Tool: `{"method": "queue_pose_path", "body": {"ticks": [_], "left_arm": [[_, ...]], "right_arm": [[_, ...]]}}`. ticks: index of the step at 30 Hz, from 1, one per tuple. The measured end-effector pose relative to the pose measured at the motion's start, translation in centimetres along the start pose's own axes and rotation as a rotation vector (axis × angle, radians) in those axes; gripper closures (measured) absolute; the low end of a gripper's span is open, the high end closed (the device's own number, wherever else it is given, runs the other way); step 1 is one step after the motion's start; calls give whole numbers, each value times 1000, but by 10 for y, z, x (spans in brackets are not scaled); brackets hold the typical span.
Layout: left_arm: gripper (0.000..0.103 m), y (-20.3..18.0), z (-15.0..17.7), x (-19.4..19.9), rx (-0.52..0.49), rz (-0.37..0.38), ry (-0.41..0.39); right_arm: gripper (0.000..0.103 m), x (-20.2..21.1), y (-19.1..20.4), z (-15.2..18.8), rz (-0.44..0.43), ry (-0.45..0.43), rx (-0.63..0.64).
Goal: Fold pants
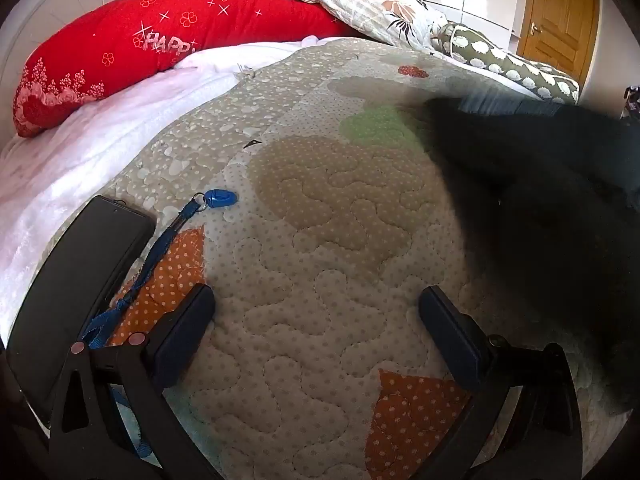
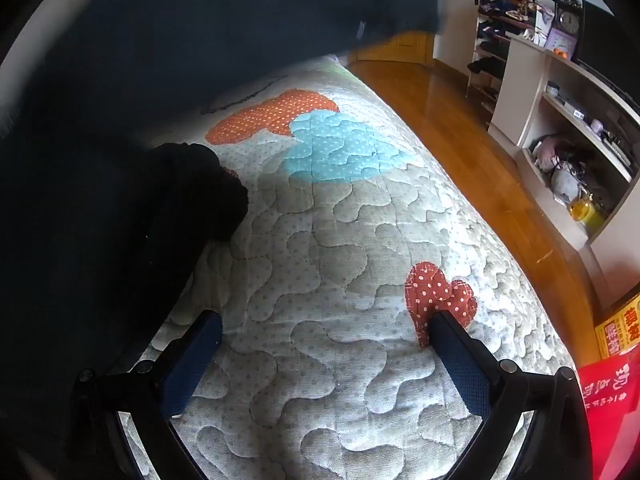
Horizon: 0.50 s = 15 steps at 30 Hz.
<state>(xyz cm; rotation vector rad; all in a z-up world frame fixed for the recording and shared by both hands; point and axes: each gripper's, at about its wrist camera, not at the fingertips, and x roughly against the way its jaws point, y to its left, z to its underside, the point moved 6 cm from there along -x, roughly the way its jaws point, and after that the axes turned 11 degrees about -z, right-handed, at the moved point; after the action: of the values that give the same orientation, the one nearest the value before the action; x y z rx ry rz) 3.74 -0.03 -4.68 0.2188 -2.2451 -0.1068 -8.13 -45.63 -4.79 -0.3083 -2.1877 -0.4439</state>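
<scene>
The black pants [image 1: 552, 208] lie in a dark, blurred heap on the quilted bed cover [image 1: 320, 240], to the right of my left gripper [image 1: 316, 300]. The left gripper is open and empty, above bare quilt. In the right wrist view the pants [image 2: 120, 220] fill the left side, with a rolled dark end [image 2: 216, 192] resting on the quilt [image 2: 340, 280]. My right gripper [image 2: 326, 320] is open and empty, just right of the pants, its left finger [image 2: 192, 356] close to their edge.
A black phone [image 1: 80, 280] and a blue clicker [image 1: 220, 199] on a blue lanyard lie at the left. A red pillow [image 1: 140, 48] and floral bedding [image 1: 360, 0] are at the bed's head. The bed edge drops to a wooden floor [image 2: 480, 140]; shelves [image 2: 568, 128] stand beyond.
</scene>
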Motion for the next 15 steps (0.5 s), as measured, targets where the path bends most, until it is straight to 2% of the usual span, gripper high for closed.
{"method": "queue_pose_path", "body": {"ticks": [15], "left_arm": [[0,1,-1,1,0,2,1]], "right_arm": [[0,-1,-2,0,4,-6,-7]]}}
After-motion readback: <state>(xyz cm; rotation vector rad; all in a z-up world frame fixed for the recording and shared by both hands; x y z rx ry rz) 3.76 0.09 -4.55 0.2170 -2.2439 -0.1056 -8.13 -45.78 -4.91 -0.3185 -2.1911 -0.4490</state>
